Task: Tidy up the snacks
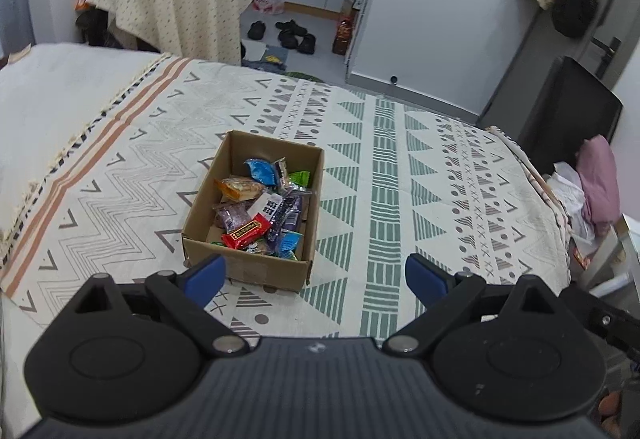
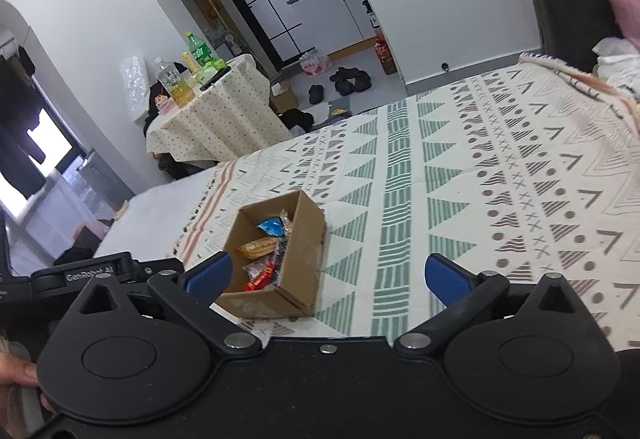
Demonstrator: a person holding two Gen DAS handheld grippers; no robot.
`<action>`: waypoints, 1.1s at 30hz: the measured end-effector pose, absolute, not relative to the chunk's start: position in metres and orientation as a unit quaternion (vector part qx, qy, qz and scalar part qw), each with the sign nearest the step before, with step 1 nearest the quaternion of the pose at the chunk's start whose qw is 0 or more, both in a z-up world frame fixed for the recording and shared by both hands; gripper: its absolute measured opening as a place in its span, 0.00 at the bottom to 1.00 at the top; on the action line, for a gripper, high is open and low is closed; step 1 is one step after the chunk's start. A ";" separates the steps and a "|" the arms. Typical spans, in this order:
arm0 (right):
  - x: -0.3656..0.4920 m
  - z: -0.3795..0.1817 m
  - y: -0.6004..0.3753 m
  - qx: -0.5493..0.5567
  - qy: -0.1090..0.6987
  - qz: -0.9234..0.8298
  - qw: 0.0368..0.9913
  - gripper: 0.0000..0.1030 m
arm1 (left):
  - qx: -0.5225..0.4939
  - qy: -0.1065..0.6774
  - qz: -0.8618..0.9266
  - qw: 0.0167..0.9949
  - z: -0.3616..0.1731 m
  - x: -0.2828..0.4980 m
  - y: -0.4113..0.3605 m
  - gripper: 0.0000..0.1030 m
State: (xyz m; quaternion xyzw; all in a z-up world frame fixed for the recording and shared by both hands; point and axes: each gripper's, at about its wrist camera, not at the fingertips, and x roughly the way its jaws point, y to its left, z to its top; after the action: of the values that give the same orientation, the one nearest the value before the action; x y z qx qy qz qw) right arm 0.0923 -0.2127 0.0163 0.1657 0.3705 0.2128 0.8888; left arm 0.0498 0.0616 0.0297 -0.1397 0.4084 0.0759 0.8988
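**On the patterned bedspread: one open carton of snacks, both grippers wide and empty**

On the cream bedspread (image 1: 400, 159) with green triangles and grey zigzags sits an open cardboard box (image 1: 256, 267), filled with loose wrapped snacks (image 1: 260, 207). Among them: a blue packet (image 1: 262, 170), an orange-wrapped biscuit pack (image 1: 240, 188), a green wrapper (image 1: 300, 178), a purple bar (image 1: 286, 217), a white packet with bold black characters (image 1: 268, 205), and a red bar with a gold strip of print (image 1: 246, 233), too small to read.

Left gripper (image 1: 314, 275) held above the near edge of the box, blue pads spread wide, nothing between them, no contact with box or cloth.

Right gripper (image 2: 326, 277) likewise spread to full width and empty, with the box (image 2: 280, 263) just past the left pad and apart from it. "GenRobot.AI" legible in white on the black body of the other gripper, seen at far left of the right wrist view.

Beyond the bed, a small table under a dotted cloth (image 2: 216, 119), carrying a green bottle (image 2: 199, 49) and a clear bottle of yellow liquid (image 2: 174, 83); labels unreadable. Dark shoes (image 1: 292, 33) on the floor by white cabinets.
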 end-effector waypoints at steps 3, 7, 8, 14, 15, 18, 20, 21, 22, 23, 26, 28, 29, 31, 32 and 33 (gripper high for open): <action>0.083 0.023 -0.216 0.155 0.365 0.213 0.893 1.00 | -0.129 0.403 0.070 0.904 0.035 0.040 0.057 0.95; 0.073 0.033 -0.214 0.136 0.361 0.214 0.897 1.00 | -0.118 0.394 0.063 0.909 0.044 0.027 0.052 0.95; 0.070 0.036 -0.213 0.132 0.359 0.216 0.898 1.00 | -0.115 0.391 0.061 0.911 0.046 0.024 0.051 0.95; 0.052 0.050 -0.209 0.116 0.344 0.221 0.905 1.00 | -0.103 0.374 0.051 0.920 0.059 0.005 0.049 0.95; 0.049 0.053 -0.208 0.111 0.340 0.223 0.907 1.00 | -0.102 0.371 0.049 0.922 0.060 0.001 0.049 0.96; 0.041 0.060 -0.206 0.106 0.331 0.225 0.910 1.00 | -0.099 0.362 0.046 0.926 0.065 -0.008 0.050 0.99; 0.038 0.061 -0.206 0.105 0.327 0.225 0.912 1.00 | -0.100 0.357 0.044 0.928 0.069 -0.013 0.051 1.00; 0.036 0.063 -0.205 0.103 0.325 0.225 0.913 1.00 | -0.099 0.355 0.043 0.929 0.070 -0.015 0.052 1.00; 0.034 0.063 -0.205 0.101 0.325 0.226 0.913 1.00 | -0.098 0.353 0.041 0.930 0.071 -0.018 0.053 1.00; 0.033 0.064 -0.204 0.100 0.324 0.227 0.913 1.00 | -0.098 0.351 0.041 0.930 0.072 -0.021 0.053 1.00; 0.029 0.063 -0.202 0.101 0.326 0.224 0.913 1.00 | -0.101 0.346 0.039 0.932 0.075 -0.027 0.056 1.00; 0.027 0.063 -0.201 0.103 0.326 0.222 0.913 1.00 | -0.100 0.346 0.040 0.932 0.075 -0.030 0.057 1.00; 0.025 0.063 -0.201 0.103 0.326 0.221 0.914 1.00 | -0.099 0.345 0.039 0.933 0.075 -0.032 0.057 1.00; 0.022 0.065 -0.201 0.102 0.324 0.220 0.914 1.00 | -0.099 0.345 0.036 0.933 0.075 -0.035 0.058 1.00; 0.021 0.066 -0.201 0.101 0.323 0.220 0.915 1.00 | -0.098 0.344 0.037 0.933 0.076 -0.037 0.058 1.00; 0.019 0.068 -0.201 0.099 0.322 0.220 0.915 1.00 | -0.097 0.343 0.037 0.933 0.076 -0.038 0.059 1.00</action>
State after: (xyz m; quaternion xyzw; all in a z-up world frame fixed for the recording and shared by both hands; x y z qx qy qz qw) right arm 0.0193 -0.2006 0.0677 0.0989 0.3222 0.2205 0.9153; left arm -0.0382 0.0586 0.0764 -0.0971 0.3433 0.0372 0.9334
